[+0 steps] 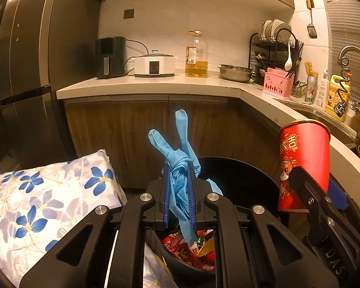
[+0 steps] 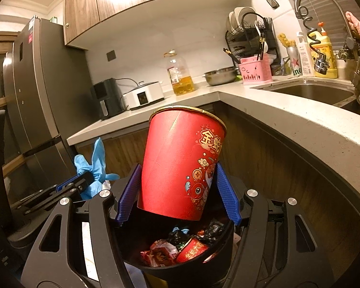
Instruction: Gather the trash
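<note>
Jaws of the left gripper (image 1: 178,196) pinch nearly shut on a crumpled blue glove (image 1: 180,168), its fingers sticking up above the pads and a tail hanging below. Jaws of the right gripper (image 2: 177,192) stand wide but clamp a tall red paper cup (image 2: 182,165) by its lower wall, cup upright and leaning slightly, rim up. Both loads hang over the black trash bin (image 2: 132,261), which sits on the floor below the inner corner of the counter (image 2: 288,120). Bin already holds red wrappers, a smaller red cup and dark scraps.

Judgement: the drop is the step in hand. Glove tail already points into the bin mouth, so opening the left jaws wide should let it fall clean. Cup base is just above the bin rim; shift it toward the bin's middle before letting go, lest it catch the rim and tip out. Floral cushion (image 1: 43,192) lies just beside the bin, left side.
</note>
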Demonstrator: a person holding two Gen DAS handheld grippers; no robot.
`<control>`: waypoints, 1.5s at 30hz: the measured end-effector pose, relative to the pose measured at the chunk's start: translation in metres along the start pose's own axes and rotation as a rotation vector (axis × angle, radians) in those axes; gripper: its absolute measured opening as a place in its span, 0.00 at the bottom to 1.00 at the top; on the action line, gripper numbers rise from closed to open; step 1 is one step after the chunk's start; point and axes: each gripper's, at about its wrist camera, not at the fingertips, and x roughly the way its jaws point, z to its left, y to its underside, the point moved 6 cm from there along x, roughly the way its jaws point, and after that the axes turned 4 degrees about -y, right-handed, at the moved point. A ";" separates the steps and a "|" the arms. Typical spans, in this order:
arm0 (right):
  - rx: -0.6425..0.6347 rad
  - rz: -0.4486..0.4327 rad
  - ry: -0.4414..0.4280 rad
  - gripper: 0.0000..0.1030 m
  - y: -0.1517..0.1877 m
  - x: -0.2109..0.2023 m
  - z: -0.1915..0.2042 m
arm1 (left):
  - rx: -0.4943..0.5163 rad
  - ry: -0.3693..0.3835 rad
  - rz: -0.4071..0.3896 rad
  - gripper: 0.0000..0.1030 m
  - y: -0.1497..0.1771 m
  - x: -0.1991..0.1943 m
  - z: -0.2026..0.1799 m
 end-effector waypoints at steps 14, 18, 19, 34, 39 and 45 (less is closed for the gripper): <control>0.036 0.016 -0.022 0.62 -0.009 0.021 -0.006 | -0.004 0.067 0.023 0.15 0.007 0.019 -0.006; 0.049 0.030 -0.045 0.63 -0.010 0.027 -0.007 | -0.005 0.095 0.045 0.21 0.012 0.026 -0.007; 0.050 0.036 -0.054 0.64 -0.010 0.028 -0.006 | 0.006 0.107 0.044 0.29 0.013 0.026 -0.008; -0.003 0.082 0.043 0.94 -0.001 0.011 -0.002 | 0.008 -0.054 0.007 0.86 0.025 0.002 0.030; -0.079 0.116 0.065 0.95 0.015 -0.007 0.013 | -0.014 -0.127 -0.011 0.92 0.030 -0.025 0.056; -0.092 0.181 0.038 0.95 0.035 -0.029 0.035 | -0.068 -0.179 -0.013 0.92 0.038 -0.064 0.088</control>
